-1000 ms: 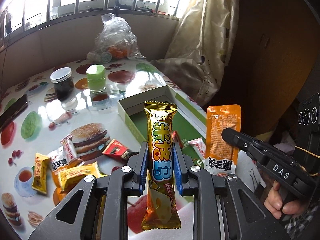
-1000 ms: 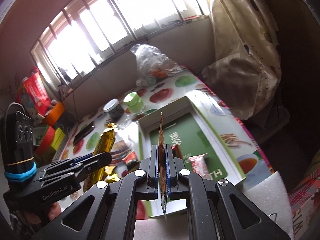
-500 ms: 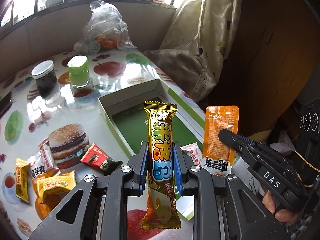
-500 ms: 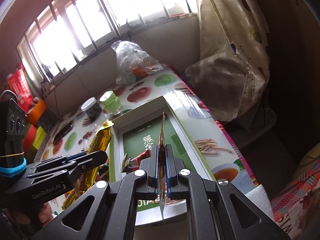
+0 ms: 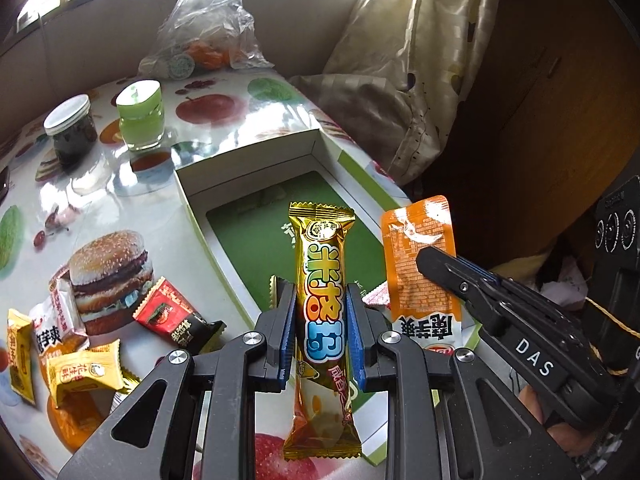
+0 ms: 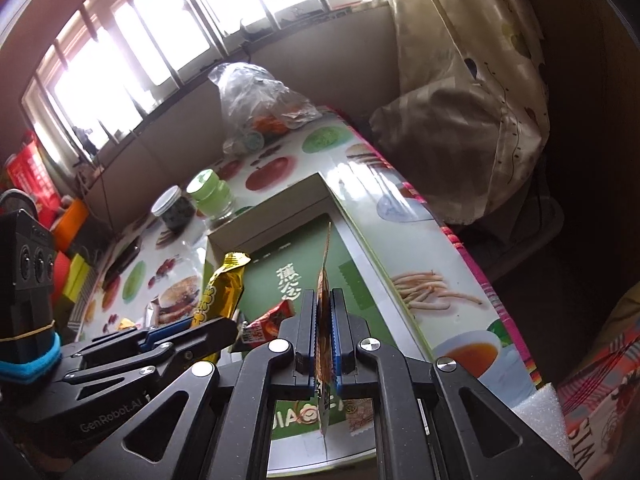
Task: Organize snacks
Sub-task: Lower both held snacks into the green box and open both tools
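Snacks are split between both claws and the desk. The gold snack bar (image 5: 323, 312) stands upright, clamped at mid-length between the blue pads of the left claw (image 5: 322, 322), which is closed on it; its wrapper carries big blue-and-yellow Chinese characters that I can't read for certain. At about 3 o'clock from it, the orange sachet (image 5: 422, 268) hangs pinched in the right claw (image 6: 324, 334), closed tight on the packet's thin edge; "DAS" is printed on that claw's side, and "GenRobot.AI" on the left one as the right wrist view shows it. Both packets hover over the near end of the open white box (image 5: 256, 160), whose floor is green with pale Chinese lettering; "JIAO" shows on it near the front. A red snack pack (image 6: 266, 324) lies inside the box near its front.

On the desk (image 5: 224, 120), covered in a glossy food-print cloth, loose packets lie at 9 o'clock of the left claw: a red-and-black packet (image 5: 176, 316), a yellow packet (image 5: 82, 372), another yellow packet (image 5: 18, 356) and a white-and-red packet (image 5: 56, 320). At 11 o'clock stand a dark jar with white lid (image 5: 72, 128) and a green-lidded jar (image 5: 140, 114); behind them sits a clear plastic bag (image 5: 204, 28). A patterned curtain (image 5: 408, 60) bunches at 1 o'clock beside the box.
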`<action>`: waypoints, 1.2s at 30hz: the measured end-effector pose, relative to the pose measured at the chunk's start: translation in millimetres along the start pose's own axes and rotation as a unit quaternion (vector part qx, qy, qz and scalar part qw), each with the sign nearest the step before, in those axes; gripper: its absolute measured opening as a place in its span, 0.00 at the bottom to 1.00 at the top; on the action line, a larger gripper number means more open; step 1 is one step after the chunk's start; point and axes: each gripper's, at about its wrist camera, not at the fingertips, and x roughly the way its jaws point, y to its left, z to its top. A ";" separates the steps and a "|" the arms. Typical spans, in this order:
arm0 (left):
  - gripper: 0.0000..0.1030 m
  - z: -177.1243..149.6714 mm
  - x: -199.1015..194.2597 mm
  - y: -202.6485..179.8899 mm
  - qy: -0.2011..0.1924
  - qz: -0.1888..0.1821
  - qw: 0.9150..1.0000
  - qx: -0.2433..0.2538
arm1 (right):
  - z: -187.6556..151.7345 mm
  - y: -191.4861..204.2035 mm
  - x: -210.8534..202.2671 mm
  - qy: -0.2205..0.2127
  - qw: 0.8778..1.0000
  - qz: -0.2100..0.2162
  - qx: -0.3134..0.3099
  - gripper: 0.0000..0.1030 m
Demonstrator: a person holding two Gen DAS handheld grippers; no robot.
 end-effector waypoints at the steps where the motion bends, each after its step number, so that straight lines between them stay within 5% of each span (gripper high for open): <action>1: 0.23 0.1 1.2 0.5 0.001 -0.004 1.000 -0.003 | 0.0 -1.4 1.3 0.002 1.000 -0.001 0.002 0.07; 14: 0.24 5.4 18.9 -0.9 0.018 -0.014 1.000 -0.014 | -3.9 -6.4 9.8 0.013 1.000 -0.012 -0.002 0.09; 20: 0.37 3.7 21.5 -4.2 0.023 -0.014 1.000 -0.012 | -4.4 -3.9 3.0 0.007 1.000 -0.012 -0.003 0.13; 36: 0.41 -15.9 -21.2 -8.8 -0.017 0.014 1.000 0.006 | -19.3 9.4 -30.7 -0.020 0.999 -0.033 -0.012 0.23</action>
